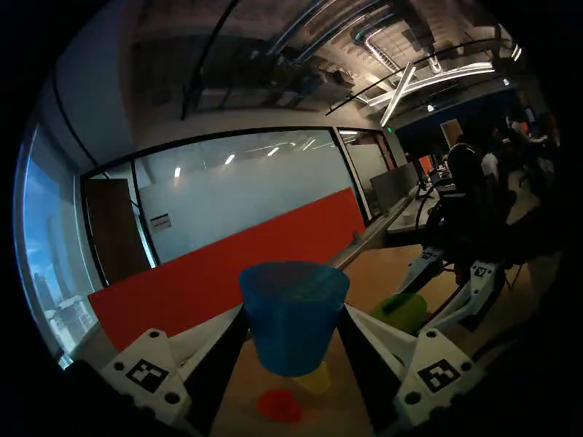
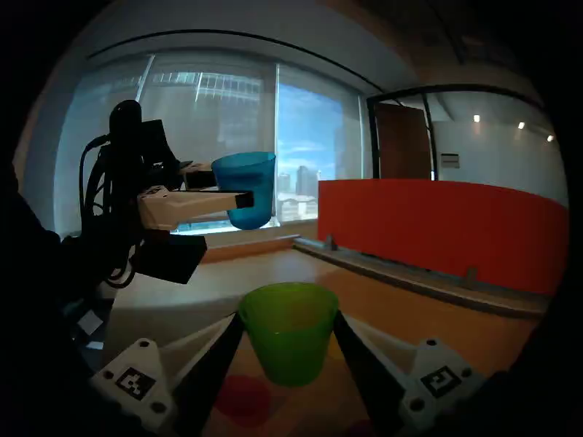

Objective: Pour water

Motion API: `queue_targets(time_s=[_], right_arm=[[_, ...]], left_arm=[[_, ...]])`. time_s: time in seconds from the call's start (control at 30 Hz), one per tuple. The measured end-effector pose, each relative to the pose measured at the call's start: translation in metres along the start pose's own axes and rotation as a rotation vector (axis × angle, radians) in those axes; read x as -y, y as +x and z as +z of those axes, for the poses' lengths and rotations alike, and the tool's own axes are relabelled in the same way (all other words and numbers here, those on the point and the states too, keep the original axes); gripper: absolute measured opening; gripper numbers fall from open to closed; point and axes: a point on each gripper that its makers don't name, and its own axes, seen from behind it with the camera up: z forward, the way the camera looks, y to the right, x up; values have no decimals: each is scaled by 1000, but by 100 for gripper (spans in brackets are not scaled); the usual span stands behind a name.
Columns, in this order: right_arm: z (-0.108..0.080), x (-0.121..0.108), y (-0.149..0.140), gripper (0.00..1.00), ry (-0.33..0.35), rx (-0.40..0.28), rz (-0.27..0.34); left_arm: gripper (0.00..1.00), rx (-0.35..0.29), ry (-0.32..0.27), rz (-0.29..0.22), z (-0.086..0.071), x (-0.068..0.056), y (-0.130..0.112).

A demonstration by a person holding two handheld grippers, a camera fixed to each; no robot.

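Note:
A blue cup (image 1: 294, 320) stands upright between my left gripper's (image 1: 294, 312) fingers, which are shut on its sides; its contents cannot be made out. To its right and lower sits a green cup (image 1: 397, 313), held by my right gripper (image 1: 417, 306). In the right gripper view, the green cup (image 2: 289, 335) is upright with my right gripper (image 2: 289, 320) shut on it. Up and to the left, the blue cup (image 2: 245, 188) hangs higher than the green one, gripped by my left gripper (image 2: 244, 200).
A wooden table (image 2: 408, 313) lies below both cups. A yellow object (image 1: 315, 379) and a red object (image 1: 279, 405) rest on it under the blue cup. A red partition (image 2: 444, 226) borders the table. Several people (image 1: 466, 167) sit far off.

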Motion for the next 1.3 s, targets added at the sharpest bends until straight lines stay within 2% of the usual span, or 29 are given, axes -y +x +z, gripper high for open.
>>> queue_targets(time_s=[0.77, 1.1, 1.3], right_arm=[[17, 24, 3, 90, 72, -12, 4], [23, 31, 4, 90, 93, -11, 0], [25, 33, 4, 90, 101, -12, -1]], left_arm=[[81, 7, 26, 122, 4, 8, 7], [81, 7, 28, 179, 6, 6, 10], [81, 3, 38, 207, 7, 8, 14]])
